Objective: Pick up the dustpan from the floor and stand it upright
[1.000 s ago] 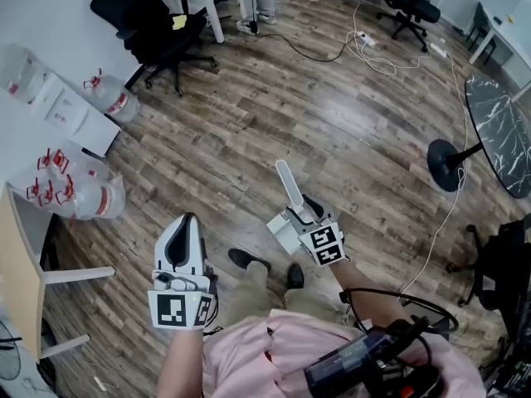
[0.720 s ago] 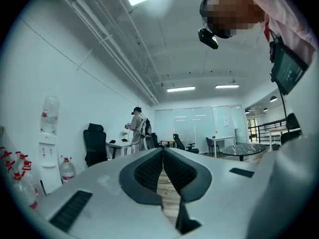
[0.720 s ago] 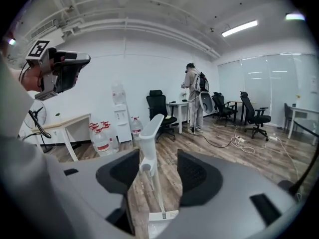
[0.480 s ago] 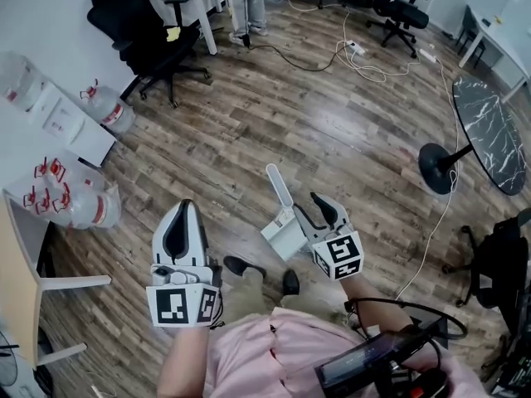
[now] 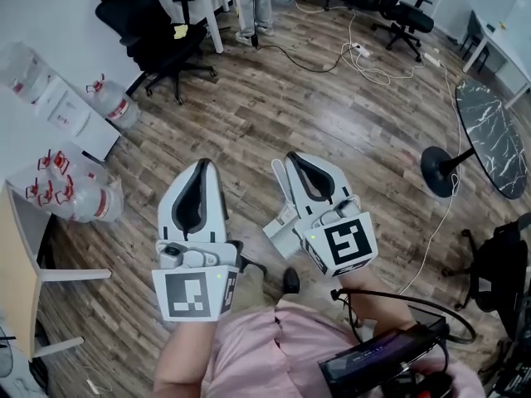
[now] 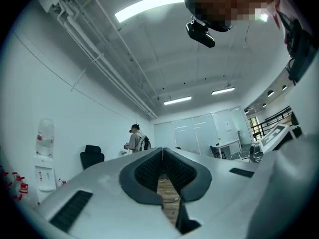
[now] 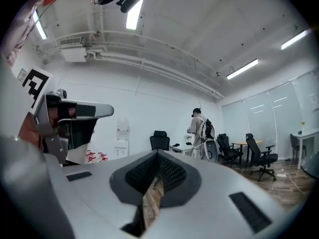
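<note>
The white dustpan [image 5: 281, 235] stands on the wood floor by the person's shoes, its handle [image 5: 280, 175] pointing up; my right gripper hides most of it. That right gripper [image 5: 294, 157] is held up in front of it, jaws together with nothing between them, and does not touch it. My left gripper [image 5: 202, 164] is raised beside it on the left, also shut and empty. In the left gripper view the left gripper [image 6: 162, 151] points across the room, its dark pads [image 6: 149, 171] meeting at the tip. The right gripper [image 7: 158, 153] does the same in its own view.
A black office chair [image 5: 145, 23] and a white desk stand at the back left. Water bottles [image 5: 91, 197] lie by the left wall. A fan base [image 5: 448, 168], floor cables [image 5: 357, 48] and a dark marble table [image 5: 498, 131] sit to the right. A person [image 7: 199, 128] stands far off.
Both grippers have risen toward the head camera. The right gripper was at the dustpan a second ago, then came off it with jaws open; it is now shut. The dustpan stays standing.
</note>
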Demonstrator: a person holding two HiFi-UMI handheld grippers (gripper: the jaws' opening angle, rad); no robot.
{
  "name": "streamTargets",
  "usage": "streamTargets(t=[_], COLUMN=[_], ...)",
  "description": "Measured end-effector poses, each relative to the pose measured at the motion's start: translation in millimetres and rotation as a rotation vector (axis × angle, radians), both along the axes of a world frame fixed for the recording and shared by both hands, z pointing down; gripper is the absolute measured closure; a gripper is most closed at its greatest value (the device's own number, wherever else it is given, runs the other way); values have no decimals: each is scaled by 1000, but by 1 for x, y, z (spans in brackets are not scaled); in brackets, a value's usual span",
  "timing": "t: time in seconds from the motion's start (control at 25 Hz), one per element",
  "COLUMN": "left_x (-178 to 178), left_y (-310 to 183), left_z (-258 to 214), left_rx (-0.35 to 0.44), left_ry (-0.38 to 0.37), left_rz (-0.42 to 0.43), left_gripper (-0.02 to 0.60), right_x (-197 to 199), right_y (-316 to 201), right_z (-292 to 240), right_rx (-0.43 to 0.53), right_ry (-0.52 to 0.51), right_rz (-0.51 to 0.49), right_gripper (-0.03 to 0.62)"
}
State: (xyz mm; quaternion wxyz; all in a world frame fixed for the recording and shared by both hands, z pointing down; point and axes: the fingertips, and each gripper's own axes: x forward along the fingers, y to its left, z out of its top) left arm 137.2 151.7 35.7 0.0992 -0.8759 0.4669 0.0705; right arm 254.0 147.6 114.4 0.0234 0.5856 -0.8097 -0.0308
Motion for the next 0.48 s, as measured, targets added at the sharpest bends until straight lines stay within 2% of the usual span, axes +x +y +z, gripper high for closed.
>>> streamTargets(t=[0.48], left_x=[5], left_y=[4], left_z=[-10], left_rx=[31], left_ry=[5], left_rz=[6], left_gripper=[568], right_x=[-9], right_y=[3], right_z=[-22], right_rx=[50], right_ry=[27], right_rz=[1], right_gripper=[594])
